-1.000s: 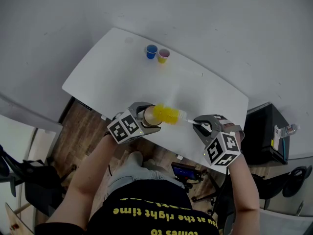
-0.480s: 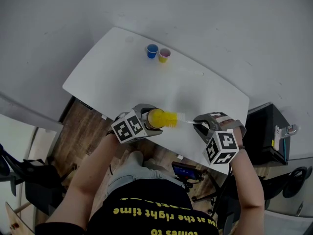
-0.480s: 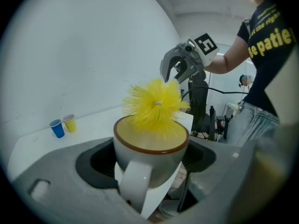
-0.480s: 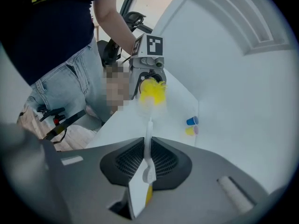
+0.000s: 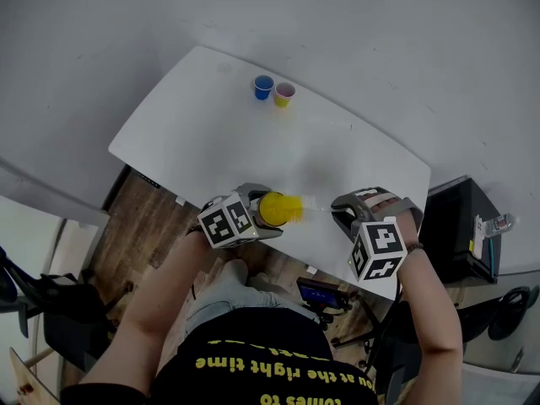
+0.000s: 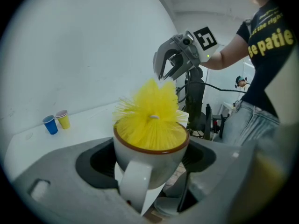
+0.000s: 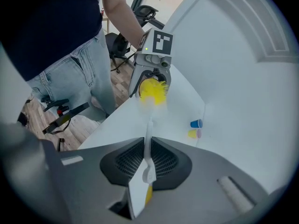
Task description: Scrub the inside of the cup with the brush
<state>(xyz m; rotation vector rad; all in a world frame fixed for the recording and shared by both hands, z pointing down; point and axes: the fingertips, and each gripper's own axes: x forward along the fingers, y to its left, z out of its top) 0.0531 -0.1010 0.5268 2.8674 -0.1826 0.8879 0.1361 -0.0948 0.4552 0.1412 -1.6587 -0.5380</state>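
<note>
Left gripper clamps white cup | right gripper pinches yellow brush, bristles in cup | shirt: "the right time"

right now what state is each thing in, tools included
white ceramic mug with brown rim: tilted, clamped in left tool
yellow bristle brush: head partly inside the mug
left tool: shut on mug
right tool: shut on brush handle
small blue cup: upright
small yellow cup: upright

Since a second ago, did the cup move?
Yes. Against the near edge of the white table, the cup shifted right, toward the right gripper, swallowing more of the yellow brush.
</note>
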